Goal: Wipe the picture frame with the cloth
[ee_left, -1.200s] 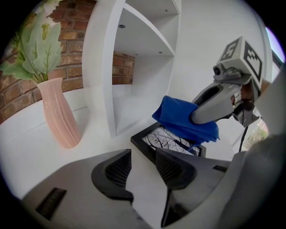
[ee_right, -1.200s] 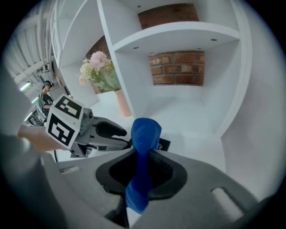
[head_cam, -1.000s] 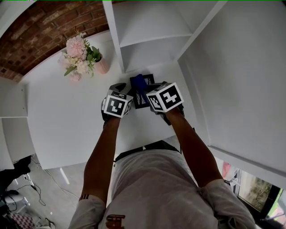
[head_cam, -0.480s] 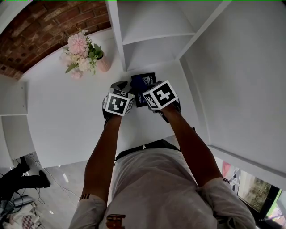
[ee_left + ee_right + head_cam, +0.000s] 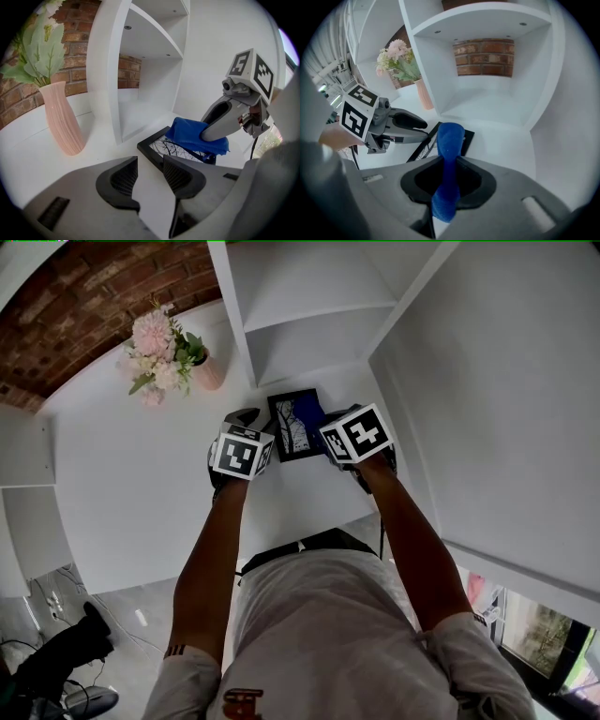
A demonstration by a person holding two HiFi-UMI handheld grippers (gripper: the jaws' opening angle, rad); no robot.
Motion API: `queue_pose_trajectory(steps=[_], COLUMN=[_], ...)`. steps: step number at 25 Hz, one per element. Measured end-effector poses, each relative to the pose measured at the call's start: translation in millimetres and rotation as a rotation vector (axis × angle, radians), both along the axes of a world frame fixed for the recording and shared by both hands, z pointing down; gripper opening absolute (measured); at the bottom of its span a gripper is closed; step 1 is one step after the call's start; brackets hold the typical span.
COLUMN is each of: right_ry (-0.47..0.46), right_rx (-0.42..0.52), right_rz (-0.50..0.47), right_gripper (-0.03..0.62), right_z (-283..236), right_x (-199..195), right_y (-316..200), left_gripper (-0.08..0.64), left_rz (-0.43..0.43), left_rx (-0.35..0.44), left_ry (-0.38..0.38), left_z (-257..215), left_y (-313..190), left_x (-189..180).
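Observation:
A black picture frame (image 5: 294, 424) with a leaf print lies flat on the white table (image 5: 141, 484) in front of the shelf unit. A blue cloth (image 5: 449, 140) is pinched in my right gripper (image 5: 449, 180), which is shut on it. The cloth (image 5: 190, 136) rests on the frame's right part (image 5: 161, 146). In the head view the right gripper (image 5: 336, 437) is at the frame's right edge. My left gripper (image 5: 145, 176) hovers just left of the frame's near corner, jaws a little apart with only bare table between them. In the head view the left gripper (image 5: 248, 420) stays beside the frame without touching it.
A pink ribbed vase (image 5: 61, 117) of pale flowers (image 5: 159, 352) stands to the left by the brick wall. The white shelf unit (image 5: 309, 315) rises right behind the frame, and a white side wall (image 5: 487, 409) runs along the right. The table's front edge (image 5: 216, 563) is near my body.
My right gripper has slid rightward with the cloth from the middle of the frame to its right edge, uncovering the print. The left gripper has barely moved.

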State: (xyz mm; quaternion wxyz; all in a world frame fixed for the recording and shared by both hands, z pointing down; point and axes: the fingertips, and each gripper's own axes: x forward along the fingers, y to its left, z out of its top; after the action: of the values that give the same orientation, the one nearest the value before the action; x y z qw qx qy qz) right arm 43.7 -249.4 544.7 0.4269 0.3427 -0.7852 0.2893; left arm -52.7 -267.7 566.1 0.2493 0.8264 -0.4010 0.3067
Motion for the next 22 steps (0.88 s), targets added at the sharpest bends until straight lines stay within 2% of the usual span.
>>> queue_pose_trajectory(steps=[5,8,14,19,22], right_ry=[0.022,0.017,-0.043,-0.062,-0.05], right_rx=[0.01,0.031,0.04,-0.004,-0.039], right_rz=[0.03,0.015,-0.08,-0.145,-0.15], right_gripper=[0.067,0.067,0.067,0.067,0.067], right_z=[-5,-14,-28,-16,-1], right_x=[24,24,-9,-43,-50], right_y=[7,16,47,67,72], left_gripper=[0.166,0.166,0.166,0.166,0.166], left_rz=[-0.004,-0.007,0.0,-0.004,-0.007], left_rx=[0.003,0.004,0.003,0.003,0.004], left_ry=[0.001,0.009,0.013,0.007,0.01], left_z=[-1,0,1,0,-1], left_y=[0,0,1,1,1], left_x=[0,0,2,0,1])
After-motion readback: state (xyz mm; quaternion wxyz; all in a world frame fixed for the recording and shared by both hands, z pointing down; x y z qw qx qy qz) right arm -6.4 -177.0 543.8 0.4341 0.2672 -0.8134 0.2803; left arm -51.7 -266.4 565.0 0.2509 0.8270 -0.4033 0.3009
